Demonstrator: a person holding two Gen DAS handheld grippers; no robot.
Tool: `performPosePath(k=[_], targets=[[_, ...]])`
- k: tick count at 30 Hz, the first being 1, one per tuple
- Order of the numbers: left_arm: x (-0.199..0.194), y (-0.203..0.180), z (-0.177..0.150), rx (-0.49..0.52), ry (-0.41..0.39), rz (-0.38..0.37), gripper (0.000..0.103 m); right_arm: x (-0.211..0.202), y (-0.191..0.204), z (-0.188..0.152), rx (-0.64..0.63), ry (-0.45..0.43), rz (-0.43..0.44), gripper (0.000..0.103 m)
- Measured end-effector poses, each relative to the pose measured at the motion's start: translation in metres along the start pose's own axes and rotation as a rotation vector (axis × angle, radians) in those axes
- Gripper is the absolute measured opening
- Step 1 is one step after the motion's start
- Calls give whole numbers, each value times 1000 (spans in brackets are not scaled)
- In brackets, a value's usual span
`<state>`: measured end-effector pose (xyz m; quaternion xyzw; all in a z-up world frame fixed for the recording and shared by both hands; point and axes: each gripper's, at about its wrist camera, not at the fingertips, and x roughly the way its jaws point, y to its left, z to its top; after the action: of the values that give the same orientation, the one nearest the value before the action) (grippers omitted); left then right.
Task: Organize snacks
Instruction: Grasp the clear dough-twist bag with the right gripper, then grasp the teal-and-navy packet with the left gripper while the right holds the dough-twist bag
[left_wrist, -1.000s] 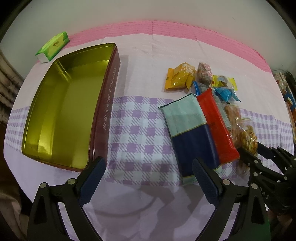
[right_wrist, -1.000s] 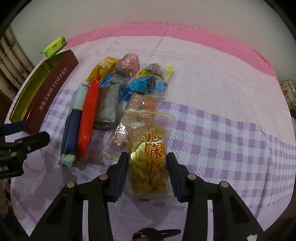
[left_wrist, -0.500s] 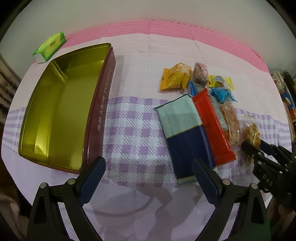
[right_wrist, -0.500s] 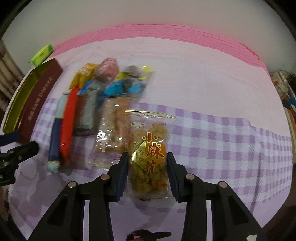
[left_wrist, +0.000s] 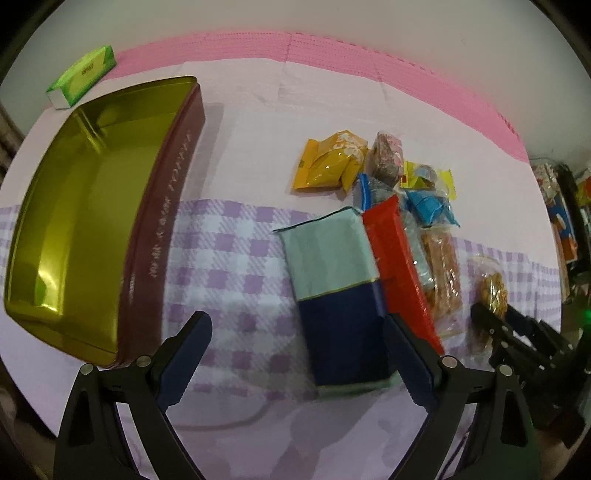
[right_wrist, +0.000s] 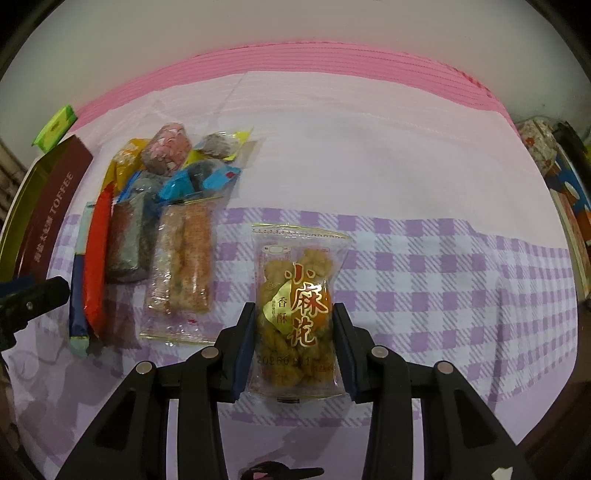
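My right gripper (right_wrist: 293, 314) is shut on a clear packet of golden fried twists (right_wrist: 295, 258), both pads pressed against its sides over the checked cloth. It also shows at the right of the left wrist view, as does the twists packet (left_wrist: 489, 291). My left gripper (left_wrist: 297, 325) hangs open over the cloth, its right finger above a teal and navy packet (left_wrist: 332, 266). The open gold tin with maroon walls (left_wrist: 162, 236) lies to the left and holds nothing. A red packet (left_wrist: 399, 266) lies beside the teal one.
A pile of small snacks lies behind: a yellow packet (left_wrist: 332, 162), a pink one (left_wrist: 386, 155), a blue one (left_wrist: 428, 205) and a clear packet of orange bars (right_wrist: 184, 266). A green box (left_wrist: 83, 75) sits behind the tin. Clutter (right_wrist: 569, 192) stands past the table's right edge.
The right gripper has carried the twists packet to the right, off the clear bar packet and away from the pile. The left gripper has drifted right, toward the teal and navy packet.
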<state>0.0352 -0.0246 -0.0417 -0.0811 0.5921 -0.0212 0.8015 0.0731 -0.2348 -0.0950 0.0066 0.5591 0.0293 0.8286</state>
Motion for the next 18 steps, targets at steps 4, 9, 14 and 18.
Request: performPosePath(k=[4,9,14,18], targets=[[3,-3,4,-20,-6,-24,92,-1,-4,0,16,4,5,37],[12,-8,7,-17,2,-22,87,0,-3,0,18,5,7,37],[18,-6,5,6,7,16,85,0,-5,1,21,9,11,38],[25,0,-2,17,39,35,80,1,-3,0,22,10,11,38]])
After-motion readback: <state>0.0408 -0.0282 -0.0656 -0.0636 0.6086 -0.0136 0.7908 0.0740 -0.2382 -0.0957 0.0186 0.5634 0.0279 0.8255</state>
